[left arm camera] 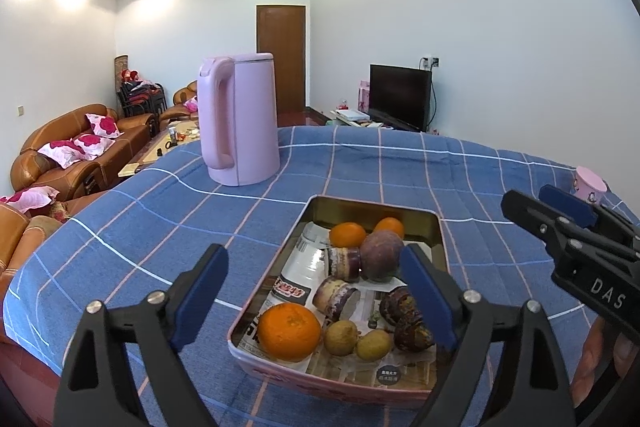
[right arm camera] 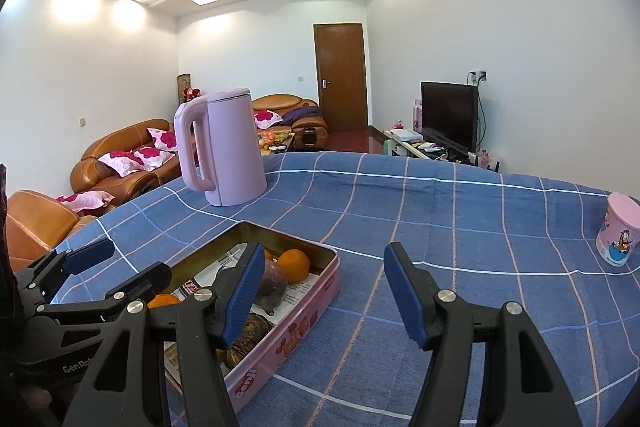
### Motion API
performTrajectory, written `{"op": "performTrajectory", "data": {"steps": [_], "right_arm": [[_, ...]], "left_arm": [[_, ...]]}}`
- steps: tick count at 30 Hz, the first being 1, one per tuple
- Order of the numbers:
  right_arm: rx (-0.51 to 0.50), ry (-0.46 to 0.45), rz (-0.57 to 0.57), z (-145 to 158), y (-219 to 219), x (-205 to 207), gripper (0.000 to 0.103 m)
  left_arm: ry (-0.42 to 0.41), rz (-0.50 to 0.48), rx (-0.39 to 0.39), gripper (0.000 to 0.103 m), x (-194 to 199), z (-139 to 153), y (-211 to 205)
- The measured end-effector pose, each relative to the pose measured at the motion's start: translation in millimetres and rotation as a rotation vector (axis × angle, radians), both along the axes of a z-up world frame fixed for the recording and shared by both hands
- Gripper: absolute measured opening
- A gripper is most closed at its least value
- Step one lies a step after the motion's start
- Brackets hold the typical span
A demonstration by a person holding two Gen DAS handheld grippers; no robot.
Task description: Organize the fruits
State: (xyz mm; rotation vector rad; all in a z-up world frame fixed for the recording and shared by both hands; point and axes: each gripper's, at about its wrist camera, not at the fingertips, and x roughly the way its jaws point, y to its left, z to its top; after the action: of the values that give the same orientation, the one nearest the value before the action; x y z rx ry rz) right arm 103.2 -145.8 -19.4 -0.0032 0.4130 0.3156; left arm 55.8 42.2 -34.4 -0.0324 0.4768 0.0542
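Observation:
A pink tin tray (left arm camera: 360,211) lined with newspaper sits on the blue checked cloth. It holds a big orange (left arm camera: 289,331) at the front, two smaller oranges (left arm camera: 347,234) at the back, a round purple fruit (left arm camera: 381,253), cut purple pieces (left arm camera: 335,297), two small brown-green fruits (left arm camera: 340,337) and dark brown ones (left arm camera: 412,331). My left gripper (left arm camera: 316,291) hangs open over the tray's near half, pads clear of the fruit. My right gripper (right arm camera: 326,287) is open and empty, straddling the tray's (right arm camera: 296,339) right wall and the cloth.
A tall pink kettle (left arm camera: 240,119) stands on the cloth behind the tray. A pink cartoon cup (right arm camera: 618,233) stands far right. Bare cloth (right arm camera: 460,227) stretches to the right of the tray. Brown sofas (left arm camera: 80,147) lie beyond the table's left edge.

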Motion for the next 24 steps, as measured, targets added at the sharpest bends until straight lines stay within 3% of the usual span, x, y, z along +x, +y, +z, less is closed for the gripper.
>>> {"op": "performTrajectory", "data": {"steps": [24], "right_arm": [[0.002,-0.013,-0.016,0.8,-6.9,-4.4,0.064]], "left_arm": [[-0.010,-0.020,0.004,0.093,-2.7,3.7,-3.4]]}}
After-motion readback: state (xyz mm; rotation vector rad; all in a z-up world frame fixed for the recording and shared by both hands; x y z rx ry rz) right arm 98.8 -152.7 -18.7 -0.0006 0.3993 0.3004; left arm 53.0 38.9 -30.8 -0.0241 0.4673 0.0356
